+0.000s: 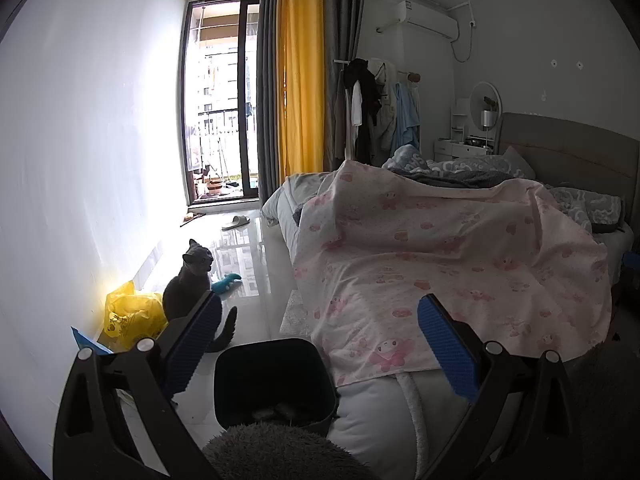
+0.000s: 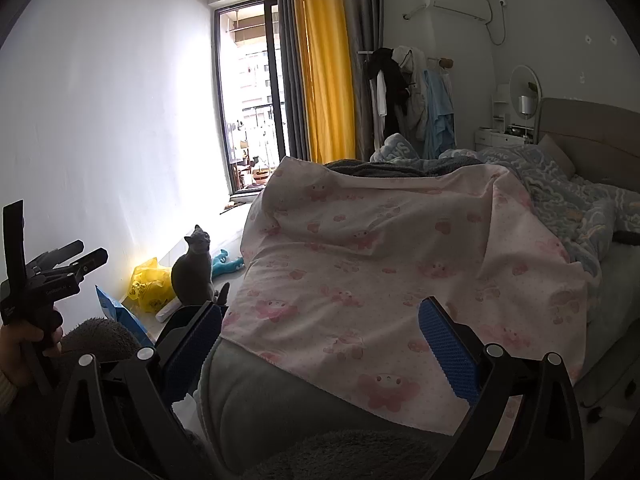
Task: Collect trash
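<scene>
Bedroom floor tiles gleam beside an unmade bed (image 1: pixel 460 264) as two handheld grippers hover with jaws spread and empty: the left gripper (image 1: pixel 320 340) above one black bin (image 1: pixel 274 384) at the bed's foot, likely placed for drop-offs; the right gripper (image 2: pixel 320 344) over the pink sheet. Farther along the wall lie candidates for collection: one yellow plastic bag (image 1: pixel 128 312) and one blue packet (image 1: pixel 86 342). One grey cat (image 1: pixel 188 288) sits beside them, near one teal toy (image 1: pixel 226 282).

The right gripper (image 2: pixel 320 344) hangs wide open over the pink-printed sheet (image 2: pixel 360 264) on the bed. A grey cat (image 2: pixel 194 270) sits beside a yellow bag (image 2: pixel 148 284), possibly holding trash.
</scene>
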`<action>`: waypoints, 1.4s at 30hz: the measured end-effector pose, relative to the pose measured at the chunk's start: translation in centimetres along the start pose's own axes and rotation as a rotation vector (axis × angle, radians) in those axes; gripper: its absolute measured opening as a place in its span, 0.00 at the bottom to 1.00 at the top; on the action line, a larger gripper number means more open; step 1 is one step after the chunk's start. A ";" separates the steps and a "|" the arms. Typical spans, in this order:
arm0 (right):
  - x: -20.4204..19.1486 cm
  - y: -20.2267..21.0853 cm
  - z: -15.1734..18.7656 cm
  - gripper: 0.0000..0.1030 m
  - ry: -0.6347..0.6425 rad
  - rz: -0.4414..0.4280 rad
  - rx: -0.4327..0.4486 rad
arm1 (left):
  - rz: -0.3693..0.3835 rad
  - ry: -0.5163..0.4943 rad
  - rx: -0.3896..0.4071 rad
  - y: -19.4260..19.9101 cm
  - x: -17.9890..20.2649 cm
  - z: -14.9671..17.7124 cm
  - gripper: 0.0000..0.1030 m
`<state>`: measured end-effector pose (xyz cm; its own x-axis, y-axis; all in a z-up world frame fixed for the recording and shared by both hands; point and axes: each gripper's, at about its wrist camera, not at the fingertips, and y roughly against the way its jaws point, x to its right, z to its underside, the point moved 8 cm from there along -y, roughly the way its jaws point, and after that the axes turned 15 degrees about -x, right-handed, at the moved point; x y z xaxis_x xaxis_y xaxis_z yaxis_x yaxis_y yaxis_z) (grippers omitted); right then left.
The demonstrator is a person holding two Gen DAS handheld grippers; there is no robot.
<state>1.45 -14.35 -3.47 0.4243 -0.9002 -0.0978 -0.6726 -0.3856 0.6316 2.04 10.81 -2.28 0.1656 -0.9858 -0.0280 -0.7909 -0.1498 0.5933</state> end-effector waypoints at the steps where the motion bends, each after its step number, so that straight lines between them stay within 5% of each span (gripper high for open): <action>1: 0.0 0.0 0.0 0.97 0.000 0.000 0.000 | 0.000 0.001 0.000 0.0 0.0 0.0 0.97; 42: 0.4 -0.1 0.4 0.97 -0.006 -0.006 -0.008 | -0.005 -0.012 0.000 -0.3 0.3 0.3 0.97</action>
<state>1.41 -14.75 -3.85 0.4251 -0.8989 -0.1061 -0.6653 -0.3897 0.6368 2.17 10.56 -2.73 0.1627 -0.9859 -0.0403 -0.7901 -0.1546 0.5932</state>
